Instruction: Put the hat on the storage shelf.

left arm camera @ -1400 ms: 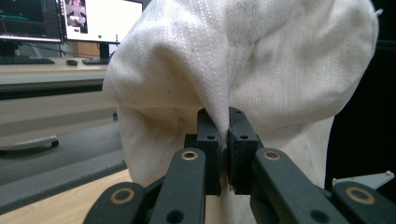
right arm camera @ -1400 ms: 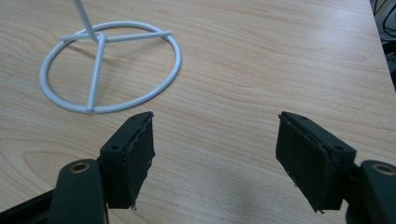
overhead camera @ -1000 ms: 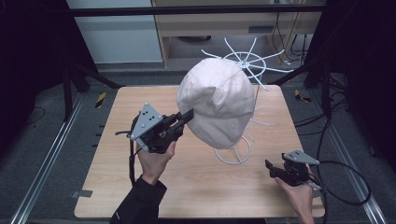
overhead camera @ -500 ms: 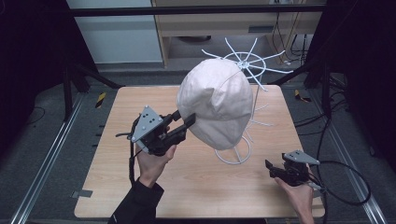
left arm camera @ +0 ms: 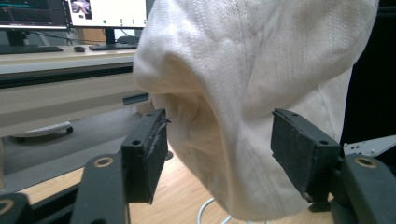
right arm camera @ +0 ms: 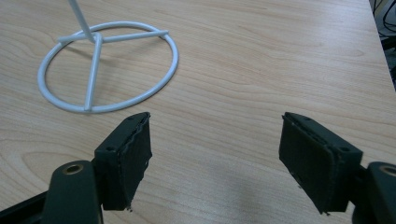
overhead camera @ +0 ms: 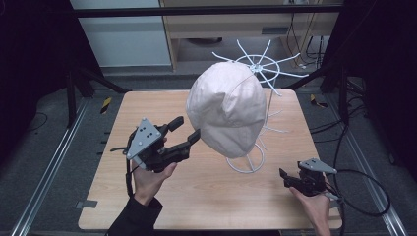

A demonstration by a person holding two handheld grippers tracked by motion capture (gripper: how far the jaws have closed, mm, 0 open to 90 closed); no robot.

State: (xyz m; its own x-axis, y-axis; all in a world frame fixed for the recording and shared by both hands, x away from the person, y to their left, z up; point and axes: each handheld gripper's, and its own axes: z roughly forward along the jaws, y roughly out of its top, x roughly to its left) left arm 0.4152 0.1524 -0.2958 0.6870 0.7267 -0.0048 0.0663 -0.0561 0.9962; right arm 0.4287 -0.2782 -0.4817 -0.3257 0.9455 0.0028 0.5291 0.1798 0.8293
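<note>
my left gripper (overhead camera: 186, 129) has let go and eased back, jaws now spread around the white cap's (overhead camera: 227, 105) edge on the wire stand (overhead camera: 244, 163), so the hanging looks done; right gripper (overhead camera: 286, 179) idles open.

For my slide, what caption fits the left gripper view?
Open left gripper straddling the hanging edge of a cream cap above the wooden table.

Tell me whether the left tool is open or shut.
Open. The left tool has its jaws spread on either side of the cream cap, with gaps visible, not clamped.
</note>
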